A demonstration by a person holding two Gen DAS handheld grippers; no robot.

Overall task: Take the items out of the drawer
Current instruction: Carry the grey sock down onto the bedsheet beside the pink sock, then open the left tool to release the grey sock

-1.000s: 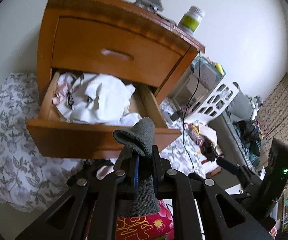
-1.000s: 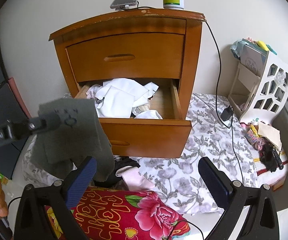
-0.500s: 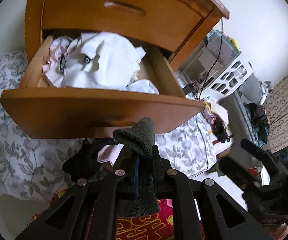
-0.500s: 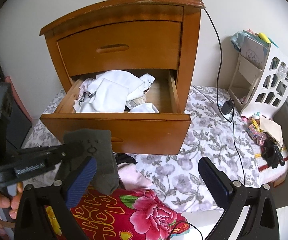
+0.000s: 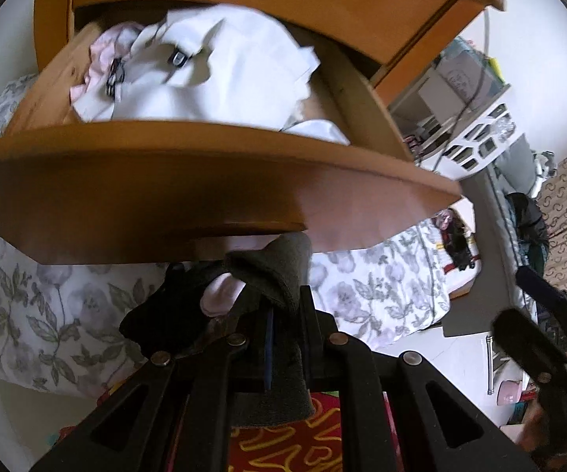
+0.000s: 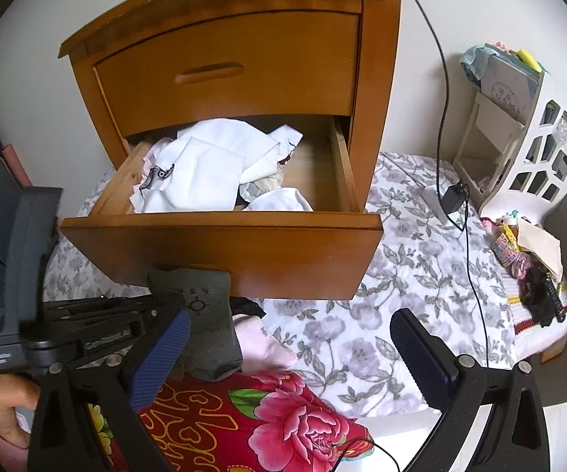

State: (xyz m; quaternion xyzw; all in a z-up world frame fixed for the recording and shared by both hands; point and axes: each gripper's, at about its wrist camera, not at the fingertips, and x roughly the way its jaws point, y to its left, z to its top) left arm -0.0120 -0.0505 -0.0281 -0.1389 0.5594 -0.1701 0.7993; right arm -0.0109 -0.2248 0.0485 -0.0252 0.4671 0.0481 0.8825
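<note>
My left gripper (image 5: 273, 314) is shut on a dark grey sock (image 5: 279, 275), which sticks up between the fingers and hangs below them. In the right wrist view the grey sock (image 6: 212, 330) hangs just in front of the open drawer's wooden front (image 6: 264, 251), low over a pale pink garment (image 6: 264, 346). White clothes (image 6: 205, 169) fill the left of the drawer. My right gripper (image 6: 291, 354) stands open with nothing between its fingers, over the flowered sheet (image 6: 362, 334) in front of the drawer.
The nightstand's upper drawer (image 6: 224, 74) is shut. A black garment (image 5: 161, 314) lies beneath the drawer front. A red flowered cloth (image 6: 275, 424) lies nearest me. A black cable with charger (image 6: 452, 200) and a white rack (image 6: 539, 149) stand to the right.
My left gripper has sunk with the grey sock from above the drawer's rim to below its front, close to the garments on the bed. The right gripper has moved slightly nearer and lower.
</note>
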